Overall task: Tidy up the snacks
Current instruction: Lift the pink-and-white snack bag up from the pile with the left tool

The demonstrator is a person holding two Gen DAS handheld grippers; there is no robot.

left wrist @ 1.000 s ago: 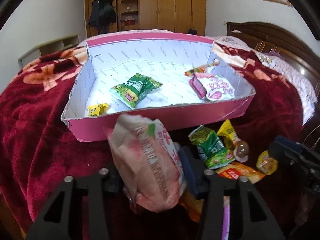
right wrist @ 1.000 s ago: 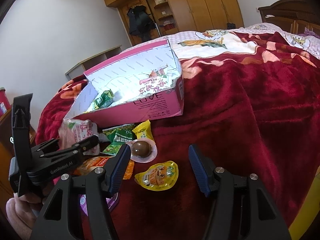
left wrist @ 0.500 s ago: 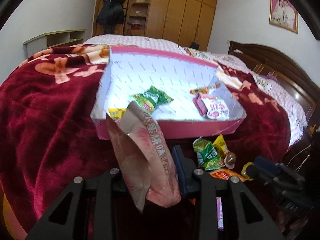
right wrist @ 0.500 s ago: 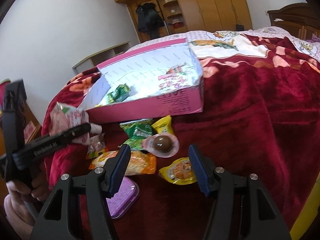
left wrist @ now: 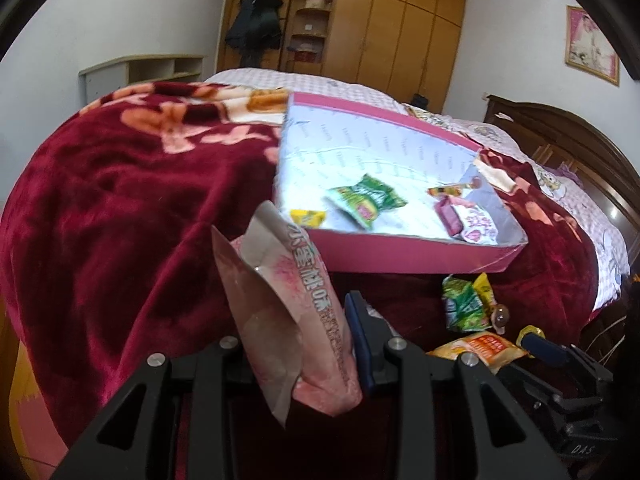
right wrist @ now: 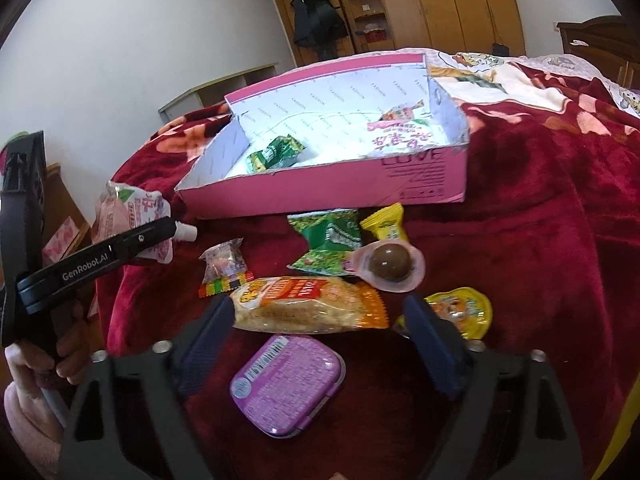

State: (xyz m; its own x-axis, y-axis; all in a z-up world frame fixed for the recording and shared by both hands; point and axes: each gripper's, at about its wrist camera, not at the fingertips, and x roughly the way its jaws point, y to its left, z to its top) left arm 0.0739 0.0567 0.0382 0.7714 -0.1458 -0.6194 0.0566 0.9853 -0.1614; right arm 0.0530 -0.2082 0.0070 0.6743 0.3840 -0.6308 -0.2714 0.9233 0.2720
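Left tongs (left wrist: pixel 304 344) grip the pink pouch (left wrist: pixel 288 320), bound for the pink box (right wrist: pixel 320 196); right tongs (right wrist: pixel 320 320), jaws opening with nothing pinched, hover above the orange packet (right wrist: pixel 308 304).

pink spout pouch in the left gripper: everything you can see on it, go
The pink spout pouch is a soft, glossy foil-plastic bag, pale pink with white and silvery panels and a column of printed characters along one side. In the right wrist view a green mark sits near its top and a white screw spout sticks out sideways. It looks partly crumpled, not full. The left gripper is shut on its lower body and holds it off the red blanket, short of the pink box; nothing else touches it.
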